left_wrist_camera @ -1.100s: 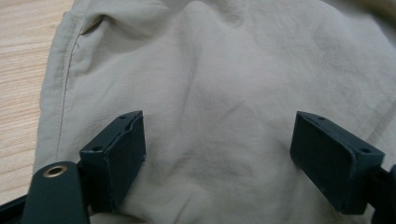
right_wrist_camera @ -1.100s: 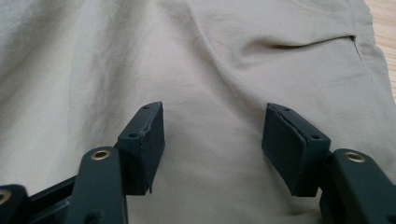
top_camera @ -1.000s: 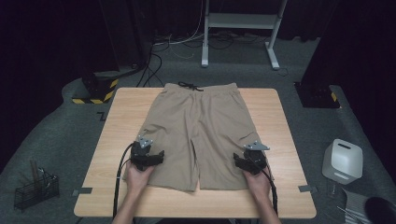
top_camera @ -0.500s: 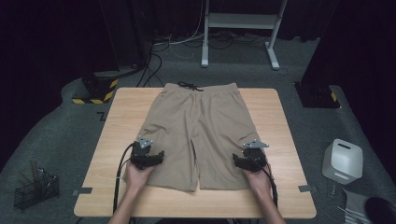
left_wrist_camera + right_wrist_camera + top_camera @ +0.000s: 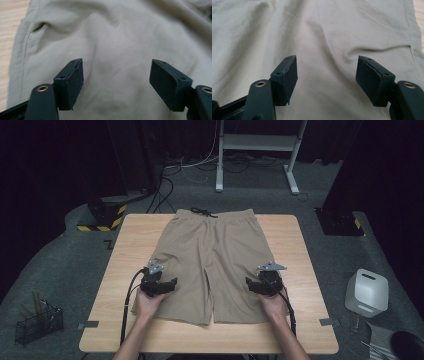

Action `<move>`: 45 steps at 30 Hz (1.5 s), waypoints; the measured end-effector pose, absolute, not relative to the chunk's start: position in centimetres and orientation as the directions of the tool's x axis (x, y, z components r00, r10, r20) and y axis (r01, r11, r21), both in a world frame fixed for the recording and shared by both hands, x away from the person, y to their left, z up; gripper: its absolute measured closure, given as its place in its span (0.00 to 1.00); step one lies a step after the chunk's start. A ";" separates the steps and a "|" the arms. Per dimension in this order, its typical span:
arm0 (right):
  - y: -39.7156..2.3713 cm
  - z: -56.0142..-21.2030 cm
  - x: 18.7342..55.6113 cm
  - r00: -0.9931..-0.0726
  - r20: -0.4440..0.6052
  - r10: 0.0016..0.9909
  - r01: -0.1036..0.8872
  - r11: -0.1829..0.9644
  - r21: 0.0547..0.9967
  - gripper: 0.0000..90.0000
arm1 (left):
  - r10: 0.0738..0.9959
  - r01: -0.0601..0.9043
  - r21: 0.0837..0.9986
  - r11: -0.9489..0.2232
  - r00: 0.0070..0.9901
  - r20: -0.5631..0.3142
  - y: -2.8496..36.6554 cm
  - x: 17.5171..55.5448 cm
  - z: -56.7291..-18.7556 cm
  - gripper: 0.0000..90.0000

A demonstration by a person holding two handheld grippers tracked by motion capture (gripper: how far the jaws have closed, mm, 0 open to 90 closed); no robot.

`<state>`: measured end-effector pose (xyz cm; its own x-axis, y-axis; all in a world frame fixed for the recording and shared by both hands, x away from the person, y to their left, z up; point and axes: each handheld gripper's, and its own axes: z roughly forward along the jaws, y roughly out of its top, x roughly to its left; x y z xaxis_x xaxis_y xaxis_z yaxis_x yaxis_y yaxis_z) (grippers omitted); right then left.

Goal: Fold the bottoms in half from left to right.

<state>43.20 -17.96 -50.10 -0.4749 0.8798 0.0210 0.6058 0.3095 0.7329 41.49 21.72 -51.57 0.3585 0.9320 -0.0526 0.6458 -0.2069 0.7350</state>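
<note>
**Both grippers wide open over shorts**

Khaki shorts (image 5: 210,262) are laid flat at approx. the counter (image 5: 305,320) centre, waistband w/ drawstring at the far edge, legs toward the person. L gripper (image 5: 167,282) is held over the left leg, R gripper (image 5: 255,285) over the right leg. Jaws of each are spread wide, nothing clamped between; fabric is seen past them in both gripper views. The R jaws have just been opening, w/ nothing gripped.
</note>
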 end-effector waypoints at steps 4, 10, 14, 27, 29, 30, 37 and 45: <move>-17.7 -49.8 44.0 -0.462 0.030 0.886 0.608 0.292 0.738 0.40 | 0.923 0.630 0.750 -0.200 0.379 -0.073 21.4 42.2 -51.0 0.33; -17.6 -49.6 45.2 -0.445 0.038 0.895 0.619 0.277 0.735 0.42 | 0.917 0.624 0.747 -0.230 0.397 -0.049 20.4 43.7 -50.5 0.34; -17.0 -49.7 46.1 -0.446 0.025 0.895 0.628 0.293 0.721 0.42 | 0.915 0.627 0.738 -0.250 0.403 -0.033 19.6 44.8 -50.4 0.34; -15.2 -50.6 49.0 -0.421 -0.011 0.907 0.612 0.294 0.734 0.42 | 0.934 0.636 0.742 -0.213 0.356 -0.036 18.4 48.0 -51.1 0.33; -15.1 -50.7 49.2 -0.422 -0.018 0.906 0.614 0.300 0.730 0.42 | 0.935 0.641 0.734 -0.225 0.354 -0.022 18.1 48.4 -51.3 0.33; -14.9 -50.7 49.4 -0.423 -0.019 0.906 0.612 0.301 0.731 0.42 | 0.935 0.640 0.733 -0.231 0.354 -0.015 18.0 48.6 -51.3 0.33; -14.9 -52.1 50.2 -0.413 -0.011 0.911 0.637 0.297 0.712 0.42 | 0.943 0.656 0.721 -0.222 0.332 -0.012 18.0 49.1 -52.1 0.33; -15.0 -52.1 50.0 -0.417 -0.011 0.909 0.637 0.300 0.710 0.42 | 0.944 0.640 0.735 -0.225 0.330 0.001 18.0 48.7 -52.5 0.33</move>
<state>50.01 -15.02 -52.08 -0.4168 0.9089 -0.0110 0.6365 0.3005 0.7103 48.71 17.98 -52.49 0.3302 0.9439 0.0011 0.6398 -0.2247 0.7350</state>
